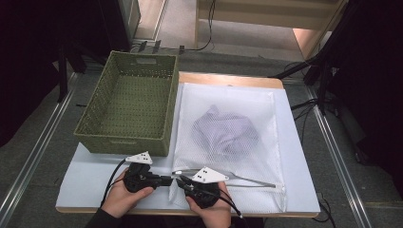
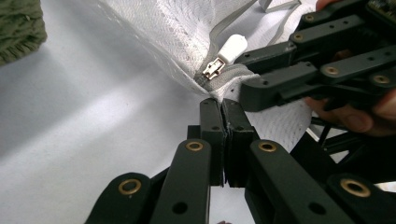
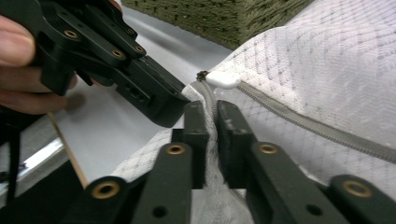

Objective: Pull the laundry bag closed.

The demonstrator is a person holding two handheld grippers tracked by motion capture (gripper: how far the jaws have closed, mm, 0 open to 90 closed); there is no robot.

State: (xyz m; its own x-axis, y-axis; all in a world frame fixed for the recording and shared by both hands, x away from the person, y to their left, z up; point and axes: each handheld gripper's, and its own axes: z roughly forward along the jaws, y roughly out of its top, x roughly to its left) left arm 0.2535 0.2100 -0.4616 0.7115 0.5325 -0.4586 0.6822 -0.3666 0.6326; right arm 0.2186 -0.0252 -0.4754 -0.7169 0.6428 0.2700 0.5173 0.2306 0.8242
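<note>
The white surface (image 1: 95, 175) carries a green woven basket (image 1: 128, 102) at about ten o'clock and, beside it from the centre out to three o'clock, a white mesh laundry bag (image 1: 228, 99). The basket's right wall touches the bag's left edge or comes just short of it. A crumpled lilac garment (image 1: 225, 130) lies inside the bag, near its middle. Along the bag's near edge, at about six o'clock, runs a grey zipper (image 3: 299, 123), partly open in the high view, with its white pull tab (image 2: 232, 48) and metal slider (image 2: 211, 70) at the left corner of the bag.

Both hands meet at that corner. The left claw (image 2: 222, 105) comes in from seven o'clock; its jaws are pressed together just below the slider at the bag's corner, and whether any mesh is caught between them cannot be told. The right claw (image 3: 212, 109) comes in from six o'clock; its jaws stand a narrow slit apart, with the bag's mesh and zipper tape pinched between the pads, just short of the white pull tab.
</note>
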